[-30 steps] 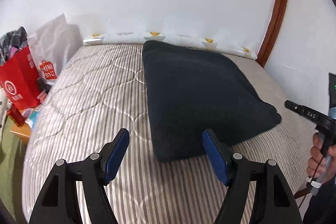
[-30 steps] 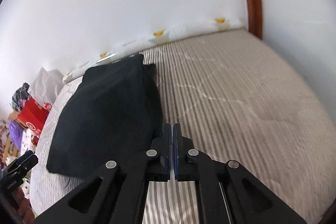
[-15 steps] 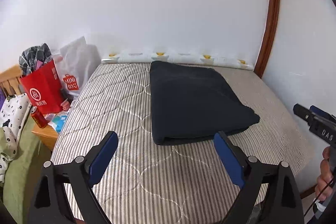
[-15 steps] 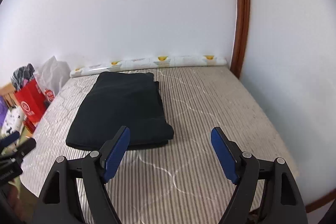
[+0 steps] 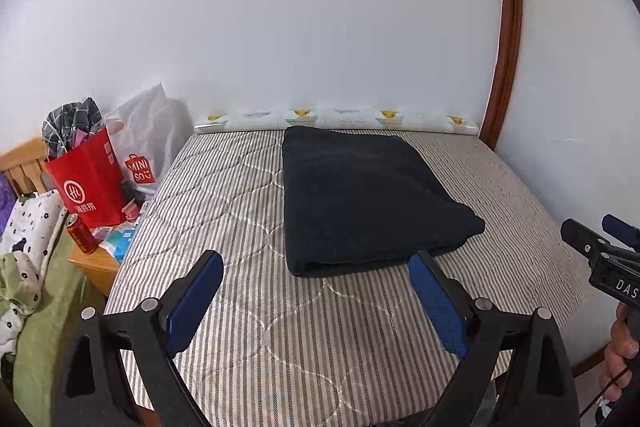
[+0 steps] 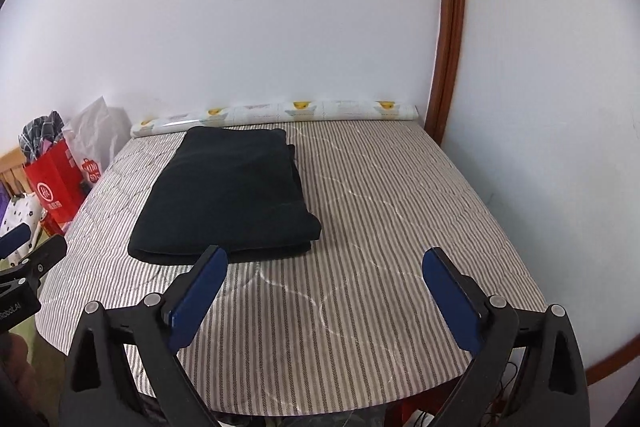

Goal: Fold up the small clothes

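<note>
A dark navy garment (image 5: pixel 360 195) lies folded in a flat rectangle on the striped mattress (image 5: pixel 224 203). It also shows in the right wrist view (image 6: pixel 228 191). My left gripper (image 5: pixel 316 299) is open and empty, held back above the mattress's near edge, short of the garment. My right gripper (image 6: pixel 324 295) is open and empty, also held back, with the garment ahead to its left. The right gripper shows at the right edge of the left wrist view (image 5: pixel 600 251).
A red paper bag (image 5: pixel 88 183) and a white plastic bag (image 5: pixel 148 143) stand on a wooden stand left of the mattress. A red can (image 5: pixel 80 233) stands there too. A patterned roll (image 5: pixel 340 117) lies along the back wall. A wall is to the right.
Both grippers have pulled back and up from the garment. The right gripper was shut one second ago and is open now. The garment lies still.
</note>
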`<state>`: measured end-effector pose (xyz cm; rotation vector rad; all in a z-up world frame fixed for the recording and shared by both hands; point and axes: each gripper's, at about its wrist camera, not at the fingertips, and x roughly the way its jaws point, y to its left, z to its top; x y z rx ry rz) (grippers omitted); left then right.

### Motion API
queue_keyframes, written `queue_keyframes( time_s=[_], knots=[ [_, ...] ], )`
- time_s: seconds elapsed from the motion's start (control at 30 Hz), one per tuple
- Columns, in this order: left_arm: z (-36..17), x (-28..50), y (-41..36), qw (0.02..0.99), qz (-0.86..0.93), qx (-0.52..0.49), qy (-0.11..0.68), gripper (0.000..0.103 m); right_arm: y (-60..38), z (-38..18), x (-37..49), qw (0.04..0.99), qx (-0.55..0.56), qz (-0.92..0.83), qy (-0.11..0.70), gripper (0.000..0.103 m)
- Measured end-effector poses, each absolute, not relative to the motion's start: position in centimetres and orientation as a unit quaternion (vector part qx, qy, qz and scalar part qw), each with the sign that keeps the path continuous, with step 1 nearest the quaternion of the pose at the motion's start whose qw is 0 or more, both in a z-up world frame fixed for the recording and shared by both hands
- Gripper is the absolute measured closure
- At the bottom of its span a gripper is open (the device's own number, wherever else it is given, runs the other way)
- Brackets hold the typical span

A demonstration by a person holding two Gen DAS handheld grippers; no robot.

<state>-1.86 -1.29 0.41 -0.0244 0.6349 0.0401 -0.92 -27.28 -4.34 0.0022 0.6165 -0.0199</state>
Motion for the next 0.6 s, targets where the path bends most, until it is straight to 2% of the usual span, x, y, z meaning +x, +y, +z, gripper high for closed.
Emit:
queue_keyframes(
  time_s=[0.6],
  knots=[
    [0.21,-1.85,-1.28,0.948,0.020,-0.017,0.318,0.009,-27.86,-4.57,-1.06,0.951,0.005,-0.012,0.310,0.006]
  ],
)
